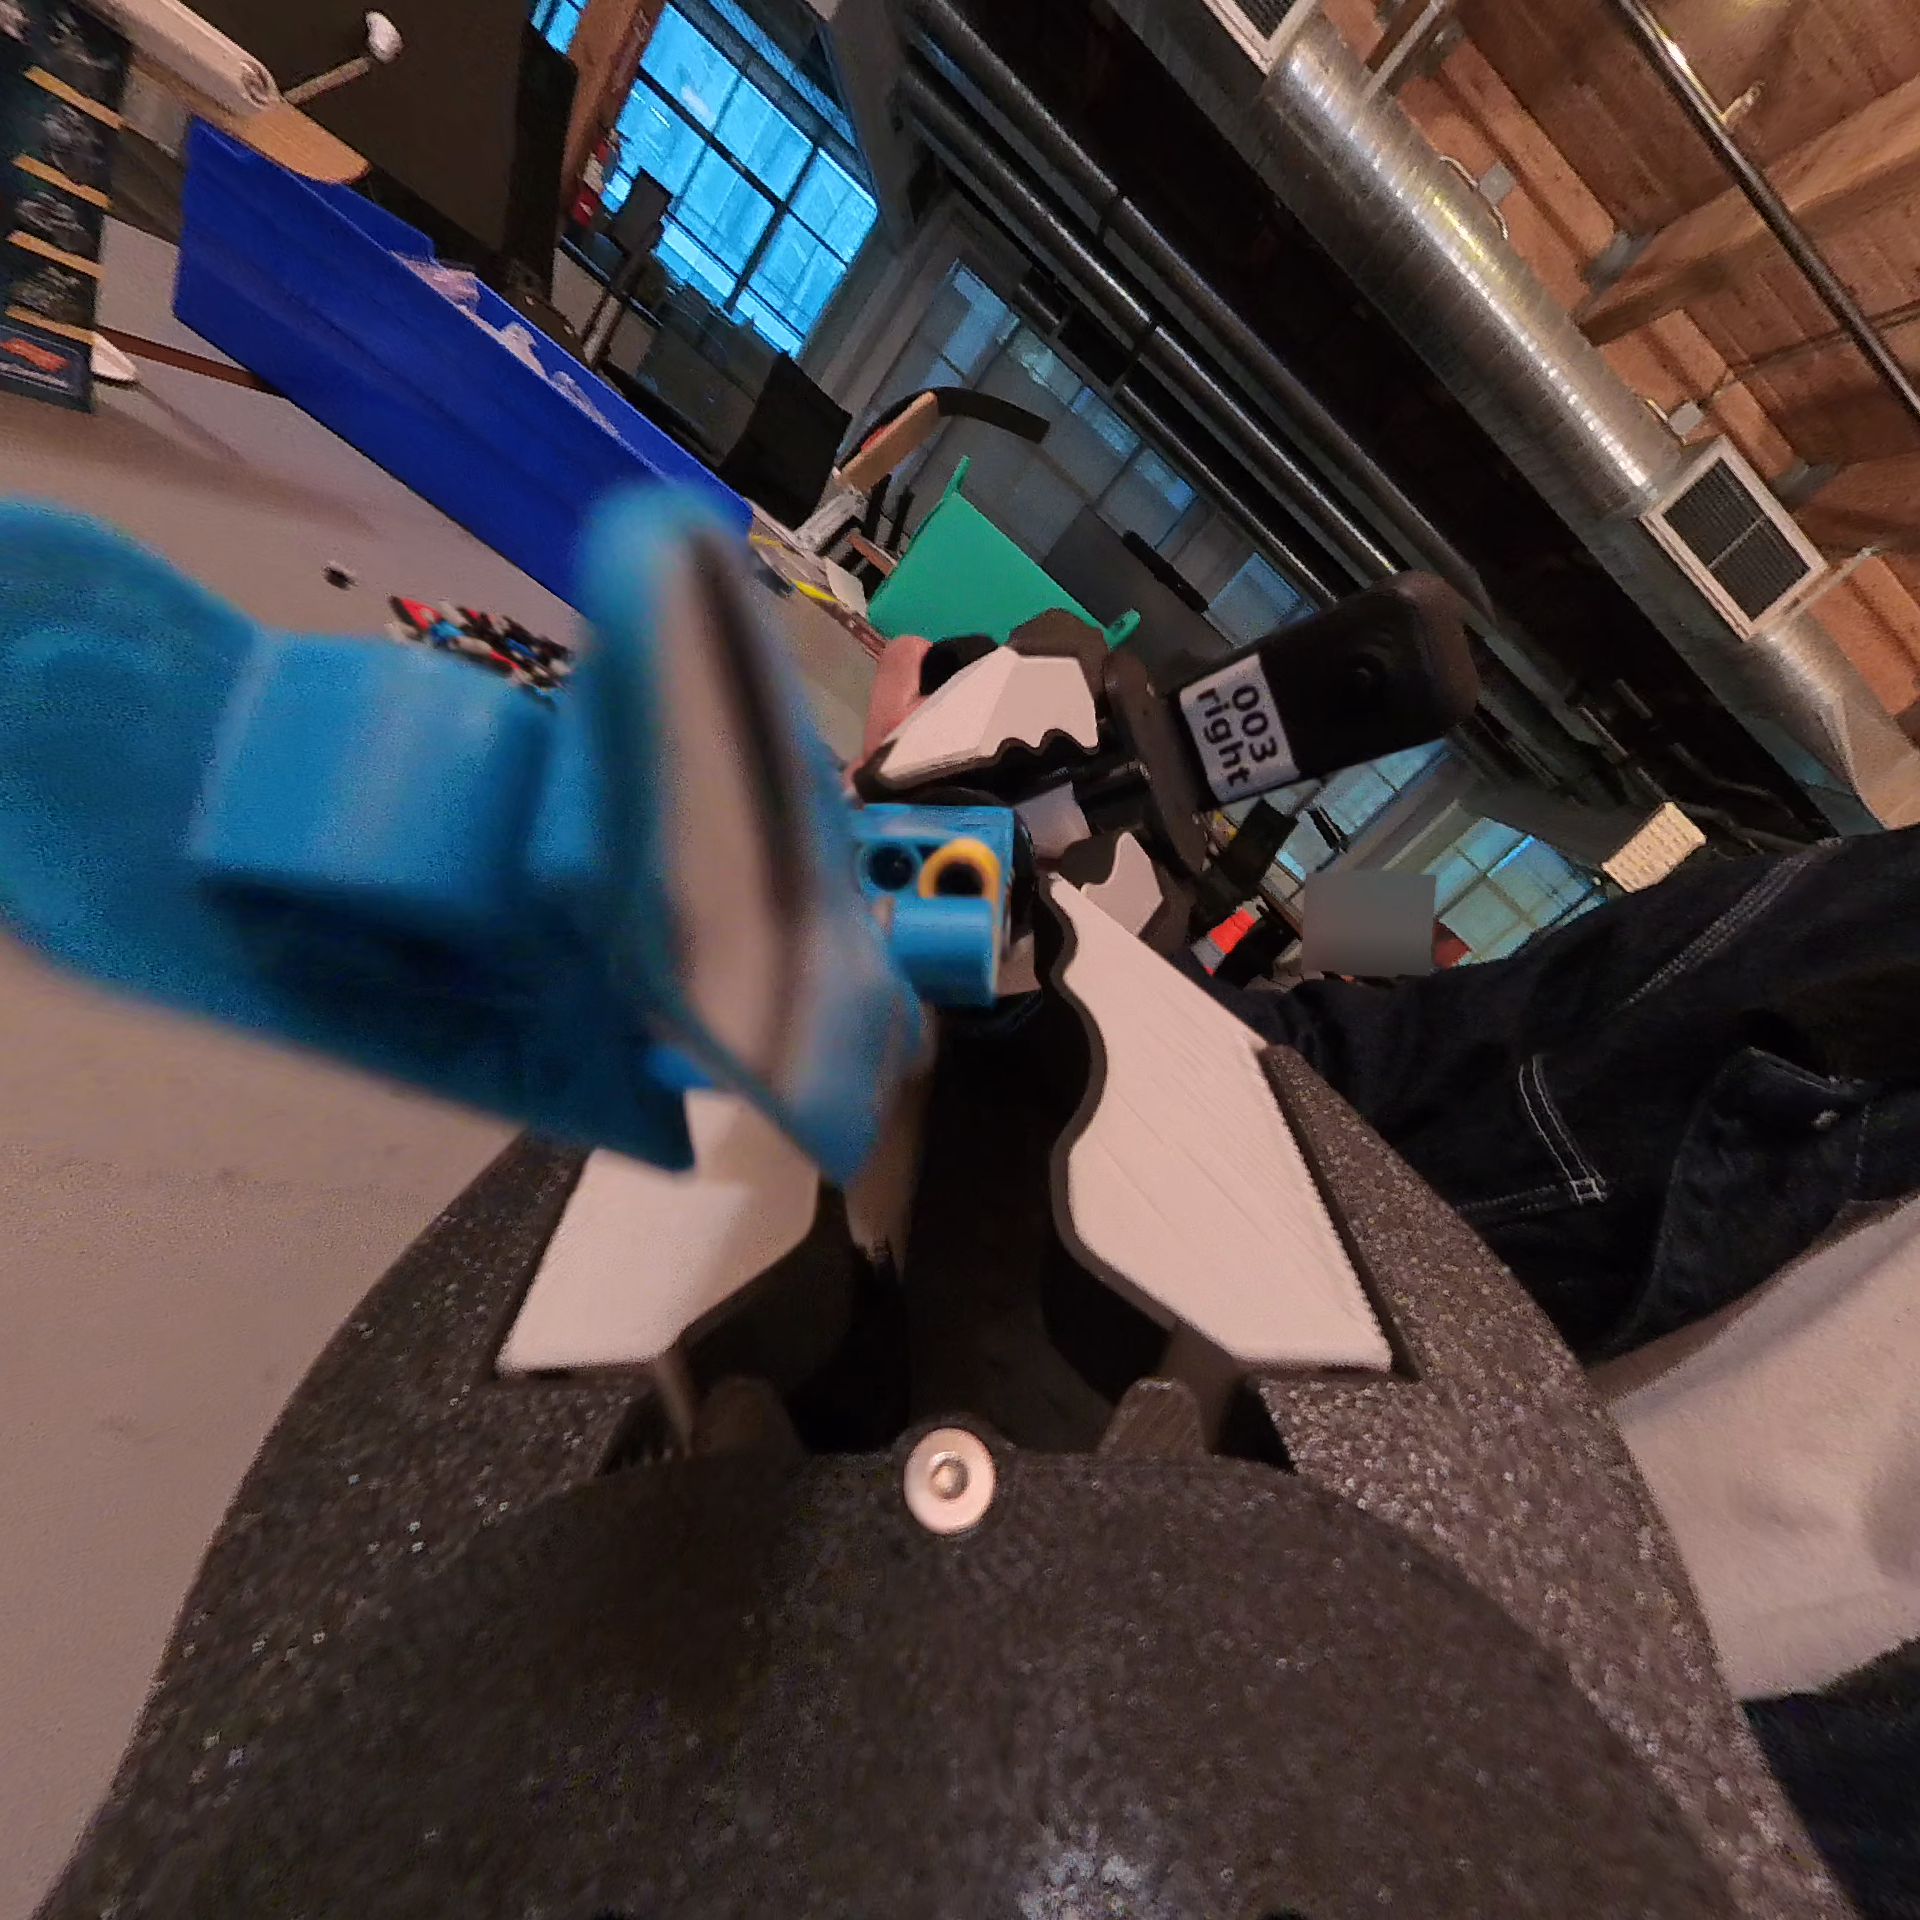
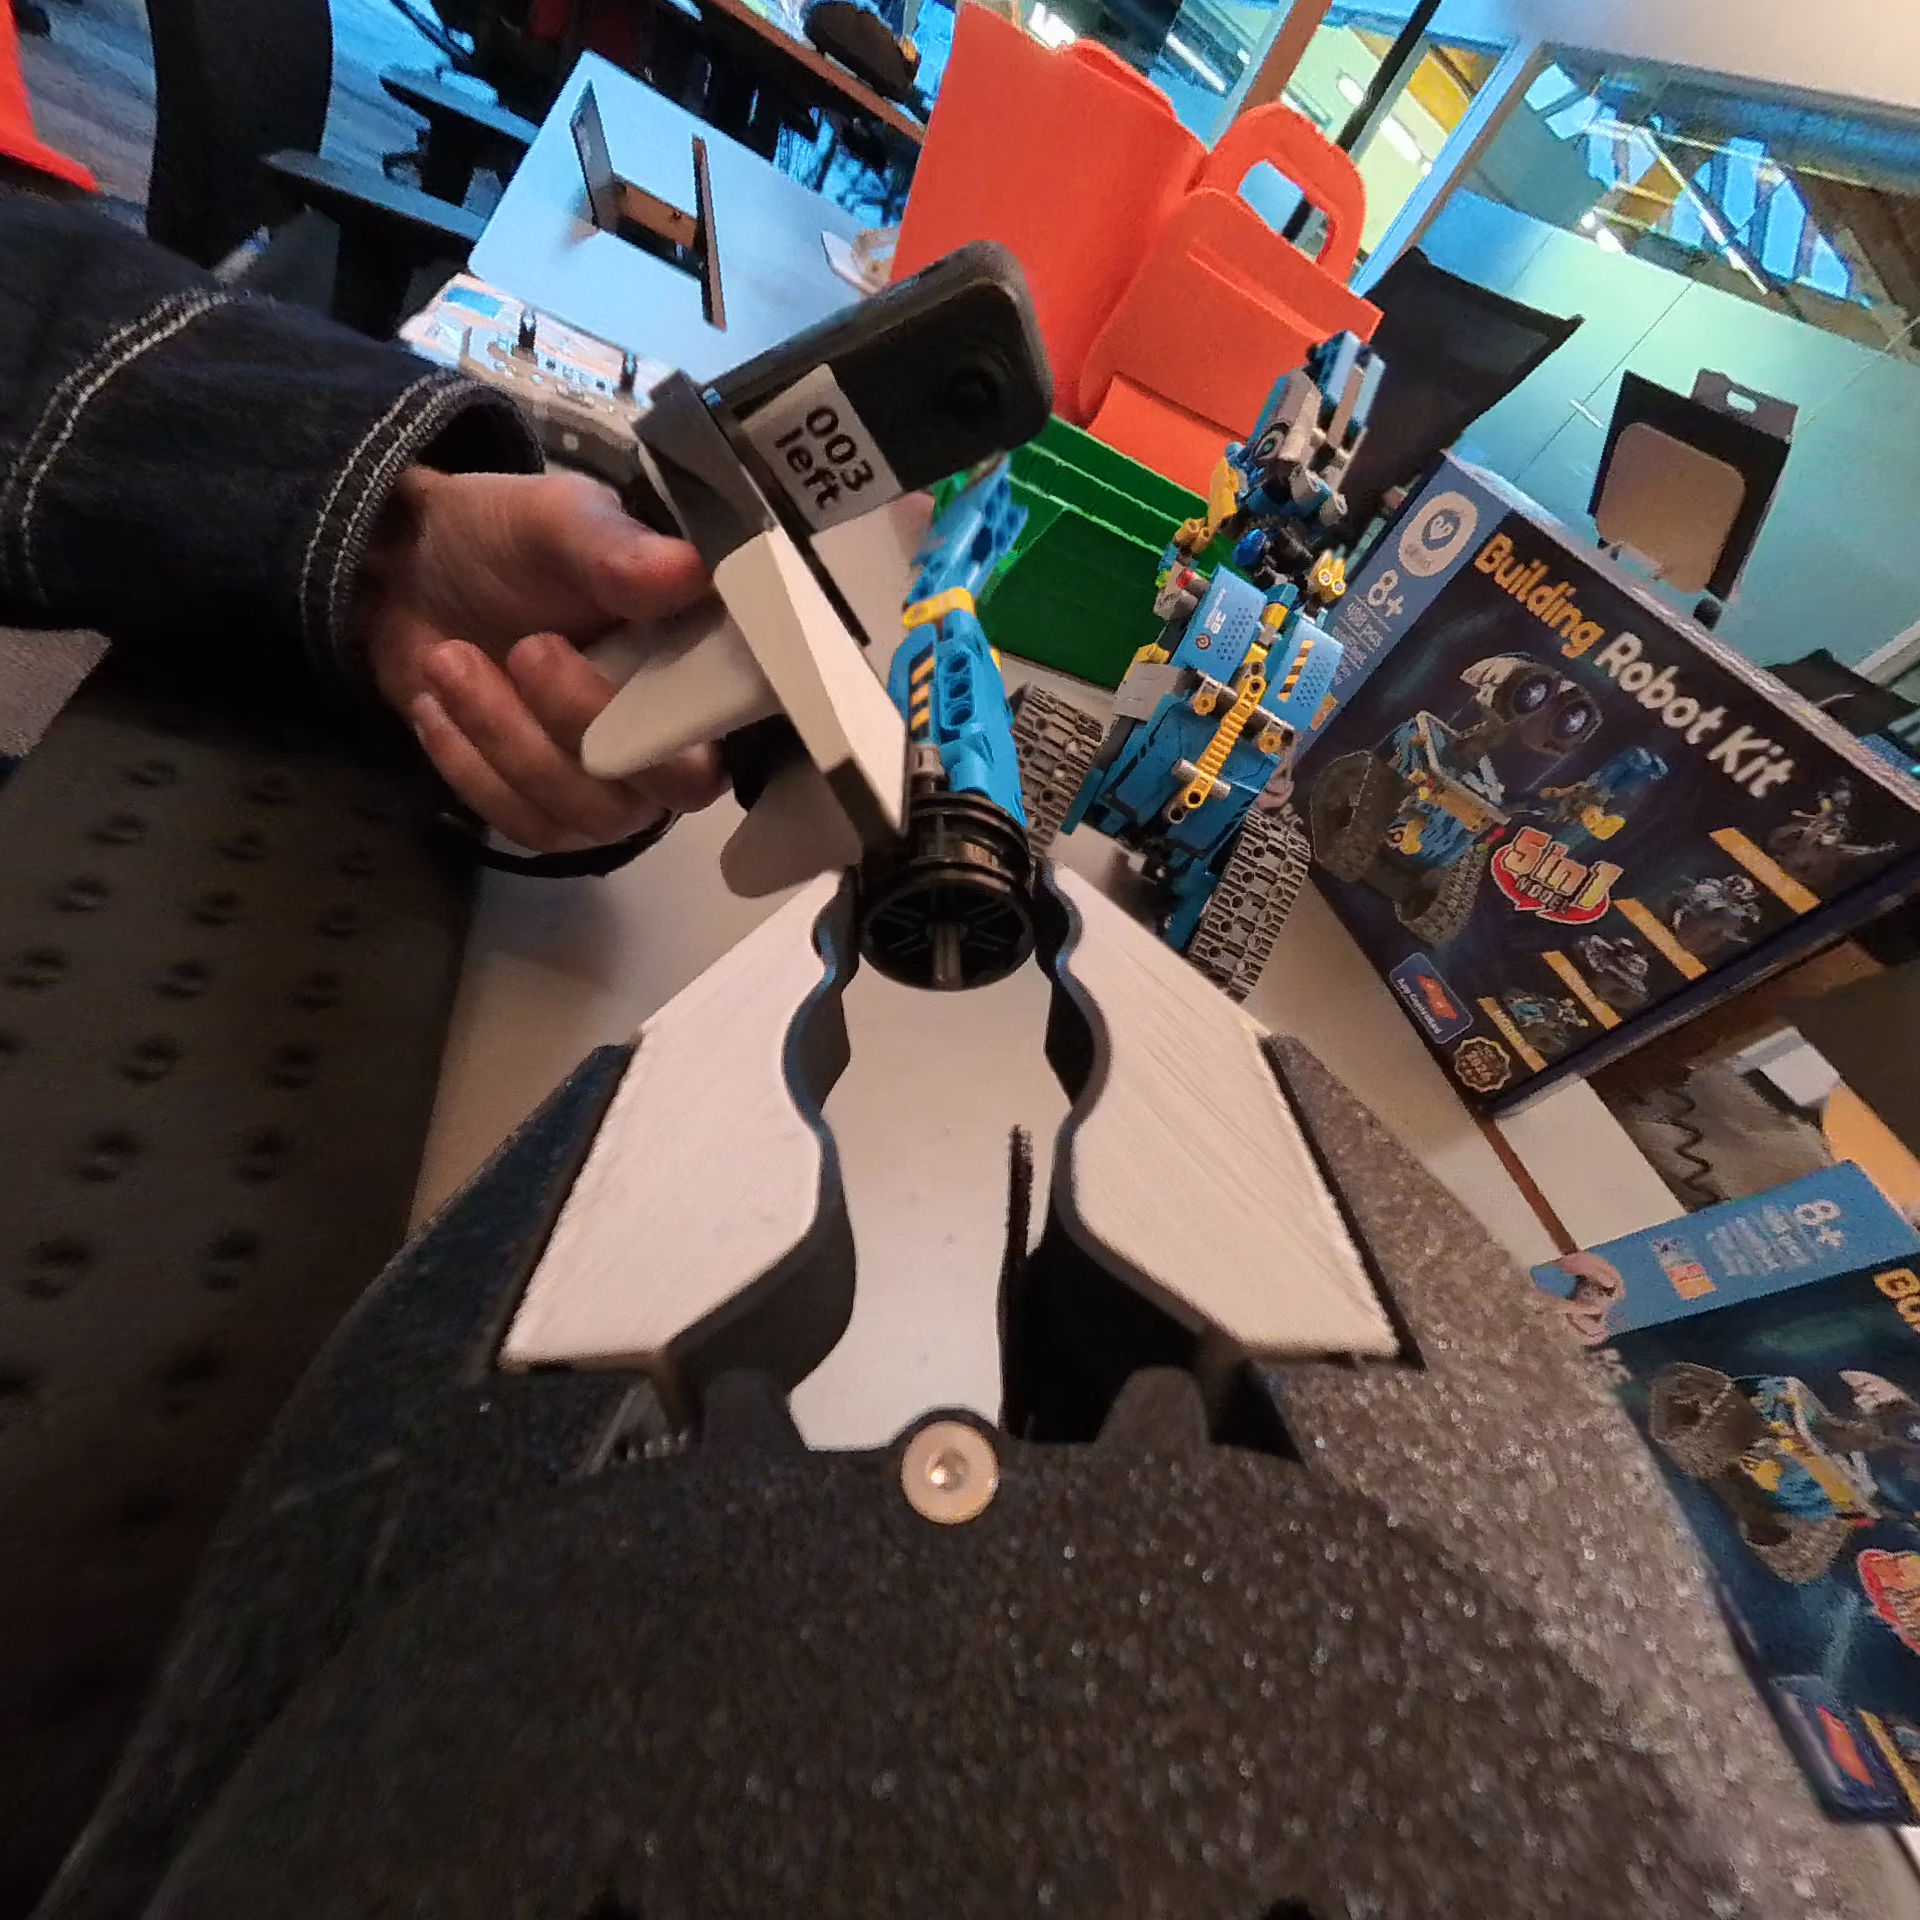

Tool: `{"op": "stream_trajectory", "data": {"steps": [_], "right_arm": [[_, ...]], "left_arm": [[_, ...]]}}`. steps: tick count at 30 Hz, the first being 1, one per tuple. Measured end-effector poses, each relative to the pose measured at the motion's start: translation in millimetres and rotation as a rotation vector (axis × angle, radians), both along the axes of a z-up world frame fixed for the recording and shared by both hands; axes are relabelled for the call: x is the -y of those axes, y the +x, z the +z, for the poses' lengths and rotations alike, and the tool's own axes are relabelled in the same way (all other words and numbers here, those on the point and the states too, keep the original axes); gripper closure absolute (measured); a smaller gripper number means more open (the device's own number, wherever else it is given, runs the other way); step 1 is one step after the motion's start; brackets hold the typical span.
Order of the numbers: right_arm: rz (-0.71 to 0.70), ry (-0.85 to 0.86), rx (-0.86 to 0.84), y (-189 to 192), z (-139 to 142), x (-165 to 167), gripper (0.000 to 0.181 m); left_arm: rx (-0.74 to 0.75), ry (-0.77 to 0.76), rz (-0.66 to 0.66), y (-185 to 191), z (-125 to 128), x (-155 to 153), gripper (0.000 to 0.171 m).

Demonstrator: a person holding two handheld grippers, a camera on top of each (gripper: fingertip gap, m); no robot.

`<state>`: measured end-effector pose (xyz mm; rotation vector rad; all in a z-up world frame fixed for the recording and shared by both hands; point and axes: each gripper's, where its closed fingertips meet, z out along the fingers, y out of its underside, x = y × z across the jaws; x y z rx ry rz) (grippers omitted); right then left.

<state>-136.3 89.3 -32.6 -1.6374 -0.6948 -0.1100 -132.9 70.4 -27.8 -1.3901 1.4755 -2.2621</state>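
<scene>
Left claw [image 1: 935, 997] pinching a blue brick assembly [image 1: 940, 894] held above the grey surface [image 2: 582, 935], right claw [image 2: 945, 914] pinching its black wheel [image 2: 943, 925], toy robot [image 2: 1205, 686] and kit box [image 2: 1579, 790] just beyond

A tracked robot model [image 2: 1195, 717] is seen beside a kit box [image 2: 1590, 790]; green bins [image 2: 1081, 540] and orange bags [image 2: 1122, 229] are set behind it.
</scene>
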Motion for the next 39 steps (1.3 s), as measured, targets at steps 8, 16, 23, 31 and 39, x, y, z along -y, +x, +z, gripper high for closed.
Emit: {"op": "stream_trajectory", "data": {"steps": [8, 16, 23, 31, 39], "right_arm": [[-0.002, 0.005, -0.039, 4.5, 1.6, -0.3, 0.149], [0.035, -0.022, -0.115, 7.4, -1.6, 6.1, 0.150], [-0.012, -0.019, -0.037, 15.3, -5.8, 5.4, 0.150], [-0.015, -0.038, -0.078, 11.8, -9.2, -0.5, 0.150], [0.068, -0.101, -0.186, 9.0, -15.5, 11.6, 0.150]], "left_arm": [[0.018, -0.031, 0.028, 2.0, 3.7, -6.4, 0.145], [0.058, 0.059, 0.077, 2.0, 3.8, -5.8, 0.149], [0.023, 0.065, 0.117, 8.3, -1.6, -7.5, 0.147], [0.008, -0.128, 0.149, 12.1, 5.2, -22.7, 0.148], [0.002, -0.021, 0.129, 8.1, -0.4, -10.1, 0.148]]}}
